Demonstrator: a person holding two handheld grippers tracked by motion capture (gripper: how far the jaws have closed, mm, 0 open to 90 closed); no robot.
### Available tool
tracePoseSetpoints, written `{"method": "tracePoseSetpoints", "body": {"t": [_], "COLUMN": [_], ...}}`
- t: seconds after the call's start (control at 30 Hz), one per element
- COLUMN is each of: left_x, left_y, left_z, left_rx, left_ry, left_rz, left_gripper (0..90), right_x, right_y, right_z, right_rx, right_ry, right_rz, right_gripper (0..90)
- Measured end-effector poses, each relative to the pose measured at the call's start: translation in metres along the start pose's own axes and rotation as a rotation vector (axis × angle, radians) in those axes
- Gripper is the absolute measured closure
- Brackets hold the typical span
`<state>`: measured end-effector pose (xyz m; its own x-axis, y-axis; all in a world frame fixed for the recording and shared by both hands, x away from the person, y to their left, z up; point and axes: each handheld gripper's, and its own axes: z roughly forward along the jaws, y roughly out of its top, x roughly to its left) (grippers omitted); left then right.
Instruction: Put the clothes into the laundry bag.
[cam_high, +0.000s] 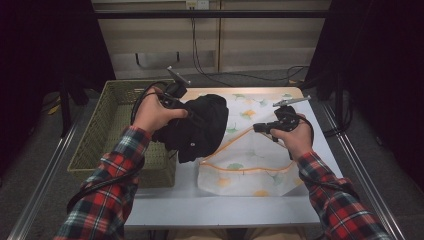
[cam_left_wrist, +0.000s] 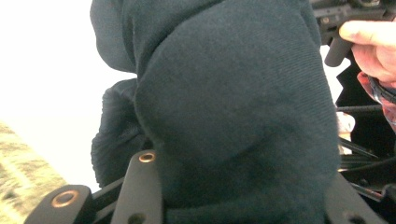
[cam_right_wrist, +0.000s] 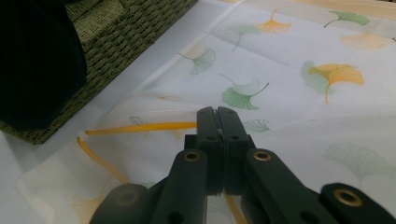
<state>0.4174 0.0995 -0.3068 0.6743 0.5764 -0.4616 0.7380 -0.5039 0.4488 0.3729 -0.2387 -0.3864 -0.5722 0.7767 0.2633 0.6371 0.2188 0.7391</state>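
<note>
High view: the left gripper (cam_high: 176, 95) holds a black garment (cam_high: 197, 127) above the worktop (cam_high: 210, 205), between a green wicker basket (cam_high: 107, 125) and a leaf-printed laundry bag (cam_high: 250, 165); the right gripper (cam_high: 280, 120) pinches the bag's orange-trimmed opening. Left gripper view: the jaws are clamped on the bunched garment (cam_left_wrist: 233, 107). Right gripper view: the jaws are pressed together on the bag's (cam_right_wrist: 299, 107) orange edge (cam_right_wrist: 144, 126).

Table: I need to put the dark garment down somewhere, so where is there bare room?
Bare white table runs along the near edge, below the leaf-print bag. The wicker basket at left looks empty. The middle is crowded: the dark garment in the left gripper, the right gripper pinching the bag's edge.
</note>
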Motion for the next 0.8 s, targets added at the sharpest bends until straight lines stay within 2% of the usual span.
{"method": "tracePoseSetpoints", "body": {"t": [0.1,0.13,0.17,0.2,0.23,0.27,0.3,0.37,0.47,0.5,0.57,0.73,0.8], "left_x": [-0.001,-0.005,-0.005,-0.005,-0.008,-0.008,-0.01,-0.013,-0.017,-0.015,-0.016,-0.02,-0.021], "left_y": [-0.003,-0.005,-0.005,-0.006,-0.007,-0.007,-0.008,-0.01,-0.013,-0.013,-0.015,-0.018,-0.018], "left_z": [0.008,0.013,0.014,0.016,0.02,0.021,0.023,0.028,0.035,0.035,0.038,0.043,0.044], "left_rx": [0.009,-0.015,-0.002,0.01,0.005,0.026,0.016,0.027,0.027,0.054,0.062,0.053,0.057], "left_ry": [-0.012,-0.017,-0.014,-0.028,-0.029,-0.034,-0.035,-0.032,-0.05,-0.049,-0.045,-0.055,-0.066], "left_rz": [0.009,-0.025,-0.014,0.006,-0.004,0.017,0.012,0.018,0.025,0.058,0.063,0.069,0.084], "left_gripper": [61.8,61.8,61.8,61.8,61.8,61.8,61.8,61.7,61.7,61.7,61.7,61.7,61.7], "right_x": [0.001,0.001,0.001,0.001,0.002,0.002,0.003,0.003,0.004,0.004,0.004,0.004,0.004], "right_y": [0.001,0.002,0.002,0.002,0.002,0.002,0.002,0.003,0.003,0.004,0.004,0.004,0.004], "right_z": [0.001,0.001,0.001,0.001,0.002,0.003,0.003,0.004,0.004,0.004,0.004,0.004,0.004], "right_rx": [-0.004,-0.004,-0.005,-0.009,-0.009,-0.001,-0.003,-0.011,-0.016,-0.017,-0.019,-0.021,-0.022], "right_ry": [-0.007,-0.007,-0.006,-0.008,-0.01,-0.012,-0.012,-0.013,-0.013,-0.015,-0.016,-0.017,-0.017], "right_rz": [-0.003,-0.002,-0.001,0.002,0.0,-0.003,-0.004,-0.004,-0.001,-0.001,-0.002,-0.003,0.0], "right_gripper": [89.8,89.8,89.8,89.8,89.8,89.8,89.8,89.8,89.8,89.8,89.8,89.8,89.8]}}
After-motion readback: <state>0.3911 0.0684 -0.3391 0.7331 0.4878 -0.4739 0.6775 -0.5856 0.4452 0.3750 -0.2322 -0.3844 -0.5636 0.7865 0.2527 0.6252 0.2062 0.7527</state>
